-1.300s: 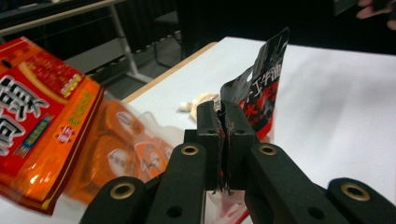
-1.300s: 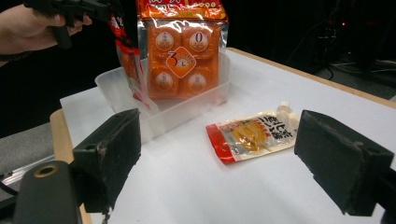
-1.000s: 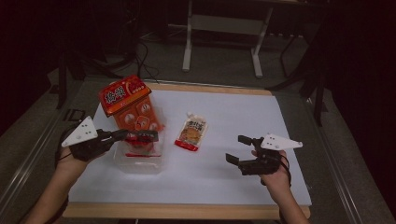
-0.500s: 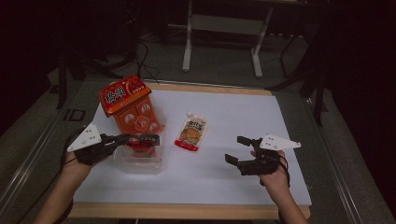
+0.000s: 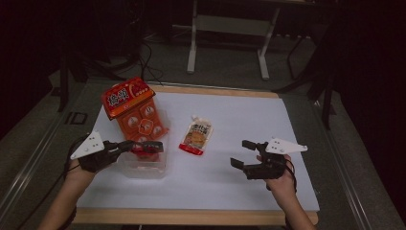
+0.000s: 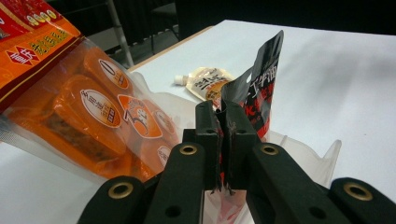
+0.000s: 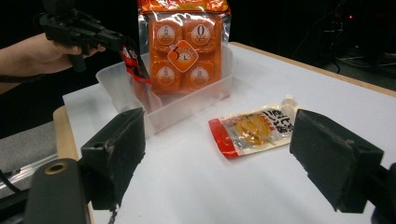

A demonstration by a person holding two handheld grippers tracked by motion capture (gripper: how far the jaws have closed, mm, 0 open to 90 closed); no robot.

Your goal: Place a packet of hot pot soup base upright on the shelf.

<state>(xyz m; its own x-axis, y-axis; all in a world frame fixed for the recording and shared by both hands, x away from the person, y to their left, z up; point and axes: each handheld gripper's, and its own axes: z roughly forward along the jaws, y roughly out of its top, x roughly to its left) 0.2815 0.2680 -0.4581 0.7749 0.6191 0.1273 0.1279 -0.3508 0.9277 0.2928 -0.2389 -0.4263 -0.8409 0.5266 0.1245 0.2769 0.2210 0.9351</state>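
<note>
Left gripper point(image 6: 224, 140) clamps a black-red packet point(image 6: 261, 88) over the clear tub point(image 5: 143, 165); right gripper point(image 7: 219, 158) gapes wide, empty

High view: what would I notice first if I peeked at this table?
Probably the big orange snack bag, standing tilted in the clear tub at the table's left. Next, the left gripper pinching a small dark packet over that tub. A spouted pouch lies flat mid-table, and the right gripper is open beside it.
</note>
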